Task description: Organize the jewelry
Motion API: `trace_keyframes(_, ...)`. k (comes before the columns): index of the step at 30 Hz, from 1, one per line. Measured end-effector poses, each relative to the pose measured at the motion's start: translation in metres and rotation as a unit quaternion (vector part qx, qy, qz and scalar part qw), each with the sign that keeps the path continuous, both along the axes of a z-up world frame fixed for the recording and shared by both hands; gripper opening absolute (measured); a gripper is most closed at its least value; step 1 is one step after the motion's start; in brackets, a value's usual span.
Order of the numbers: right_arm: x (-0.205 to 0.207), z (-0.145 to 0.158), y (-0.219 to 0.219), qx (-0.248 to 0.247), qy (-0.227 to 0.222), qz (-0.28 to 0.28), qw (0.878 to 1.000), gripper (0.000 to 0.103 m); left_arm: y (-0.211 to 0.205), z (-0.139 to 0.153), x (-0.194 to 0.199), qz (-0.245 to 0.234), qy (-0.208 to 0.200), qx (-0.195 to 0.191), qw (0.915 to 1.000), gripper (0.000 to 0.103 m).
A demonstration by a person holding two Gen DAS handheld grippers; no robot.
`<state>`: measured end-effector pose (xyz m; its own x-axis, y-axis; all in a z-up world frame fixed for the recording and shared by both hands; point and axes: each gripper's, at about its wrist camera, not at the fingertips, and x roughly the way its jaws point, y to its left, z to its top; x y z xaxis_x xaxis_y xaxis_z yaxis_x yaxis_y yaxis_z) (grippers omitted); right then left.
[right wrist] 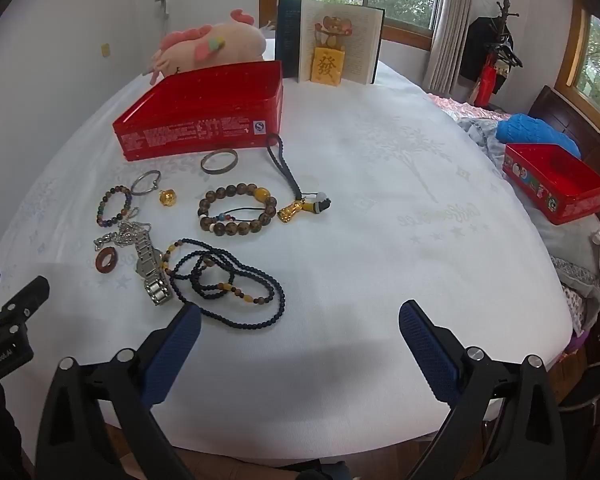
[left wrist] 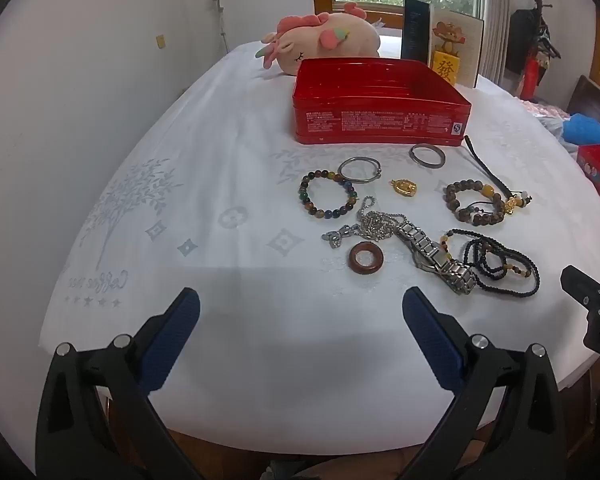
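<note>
An open red tin [left wrist: 380, 120] [right wrist: 198, 130] stands on the white tablecloth. In front of it lie several jewelry pieces: a multicolour bead bracelet [left wrist: 327, 195], a silver bangle [left wrist: 359, 169], a grey ring bangle [left wrist: 427, 155], a gold charm [left wrist: 404, 187], a brown bead bracelet [right wrist: 236, 209], a silver chain [left wrist: 370, 222], a metal watch [left wrist: 436, 258], a brown ring [left wrist: 365, 258] and a black bead necklace [right wrist: 236, 284]. My left gripper [left wrist: 300, 304] is open and empty, near the table's front edge. My right gripper [right wrist: 300, 320] is open and empty, just right of the necklace.
A pink plush toy [left wrist: 324, 40] and an open book with a yellow block [right wrist: 328, 66] stand behind the tin. A smaller red box [right wrist: 556, 184] and blue cloth [right wrist: 536, 134] lie at the right. The table edge [left wrist: 300, 446] is close below the grippers.
</note>
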<state>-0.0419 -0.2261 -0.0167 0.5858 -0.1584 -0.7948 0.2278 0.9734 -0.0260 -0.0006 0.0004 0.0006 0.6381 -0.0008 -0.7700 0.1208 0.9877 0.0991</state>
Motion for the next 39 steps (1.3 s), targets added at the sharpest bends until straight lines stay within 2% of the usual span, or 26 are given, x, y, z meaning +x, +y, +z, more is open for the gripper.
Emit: trace_keyframes(39, 0.0028, -0.0014, 0.0027, 0.0, 0.001, 0.002, 1.0, 0.099, 0.0004, -0.0002, -0.0016, -0.002, 0.007, -0.004, 1.0, 0.1)
